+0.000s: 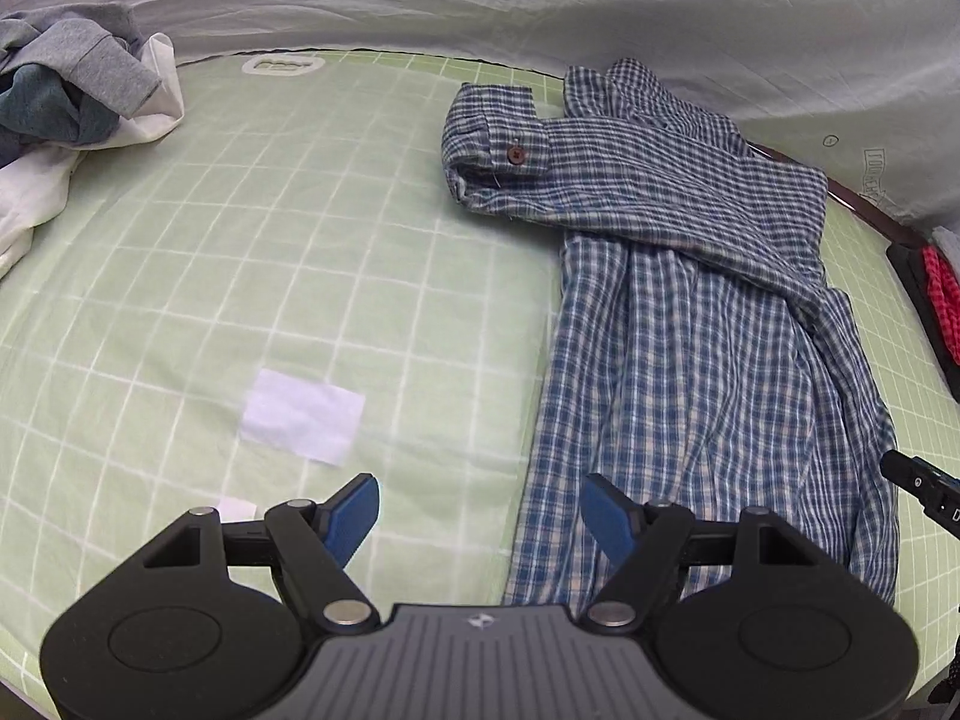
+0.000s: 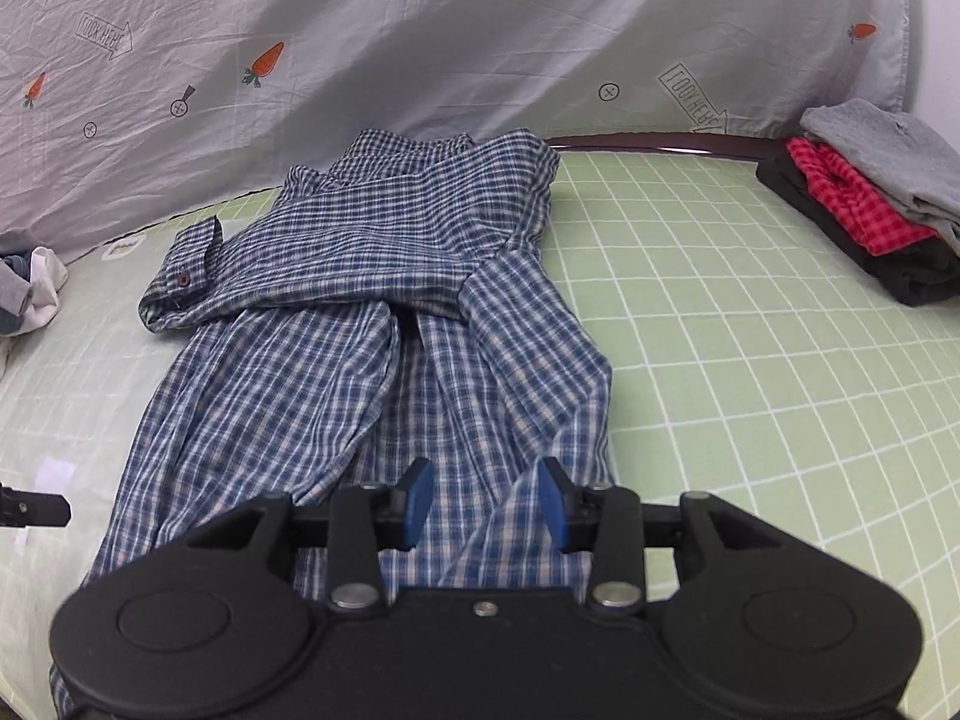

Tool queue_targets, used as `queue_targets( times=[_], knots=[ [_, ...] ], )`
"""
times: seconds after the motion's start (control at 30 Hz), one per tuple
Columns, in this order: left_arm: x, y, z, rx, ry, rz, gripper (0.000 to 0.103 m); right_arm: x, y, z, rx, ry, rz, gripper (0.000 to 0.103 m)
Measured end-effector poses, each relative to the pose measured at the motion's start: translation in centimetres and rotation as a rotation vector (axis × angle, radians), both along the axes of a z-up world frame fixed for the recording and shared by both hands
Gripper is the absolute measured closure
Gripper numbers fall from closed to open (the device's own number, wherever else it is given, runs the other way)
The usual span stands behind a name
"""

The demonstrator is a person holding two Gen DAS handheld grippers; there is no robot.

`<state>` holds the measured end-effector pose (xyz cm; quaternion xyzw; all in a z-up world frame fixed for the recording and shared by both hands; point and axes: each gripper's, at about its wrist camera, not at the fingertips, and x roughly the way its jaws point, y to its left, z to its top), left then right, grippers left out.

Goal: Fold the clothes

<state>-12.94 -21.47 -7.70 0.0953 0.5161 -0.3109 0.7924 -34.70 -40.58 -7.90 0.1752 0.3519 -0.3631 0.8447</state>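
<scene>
Left wrist view gives us a blue-and-white plaid shirt (image 1: 690,324) of thin woven cotton, lying lengthwise on a pale green sheet (image 1: 270,252) printed with a white grid. We see the shirt partly folded: one sleeve is laid across the chest, and its cuff, rolled into a soft tube, carries a small brown button (image 1: 515,153). The cloth below the sleeve runs in long shallow creases toward the hem. Our left gripper (image 1: 480,519) hovers just beside the shirt's hem edge, its blue pads spread wide with nothing between them. Left of the shirt, on the bare sheet, we see a flat white rectangular patch (image 1: 303,415), and well beyond that a crumpled heap of grey, teal and white garments (image 1: 72,120). Behind the shirt hangs a wrinkled grey backdrop cloth (image 1: 540,6) printed with carrots. From the right wrist view, our right gripper (image 2: 485,501) sits over the shirt (image 2: 336,312) near its hem, jaws partly apart; a raised fold of plaid cloth stands between the blue pads, close against the right one, but we cannot tell whether either pad presses on it. Well to the right of the shirt, a neat stack of folded clothes (image 2: 870,204) shows a grey knit on top, red check beneath and black at the bottom.
</scene>
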Motion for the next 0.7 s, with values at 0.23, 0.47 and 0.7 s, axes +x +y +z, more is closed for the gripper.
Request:
queue_targets(
  times=[0.23,0.47,0.7],
  knots=[
    [6.8,-4.4,-0.3,-0.004,-0.037,-0.016,0.028,5.6,-4.0,-1.5,-0.110,0.123,0.058,0.078],
    [14.0,-10.0,-3.3,0.007,-0.046,-0.073,0.028,9.0,-7.5,-4.0,-0.067,0.229,0.036,0.084],
    [17.8,-11.7,-4.9,-0.060,-0.080,-0.040,0.037,7.6,-11.2,-3.0,0.094,0.040,-0.118,0.099]
  ],
)
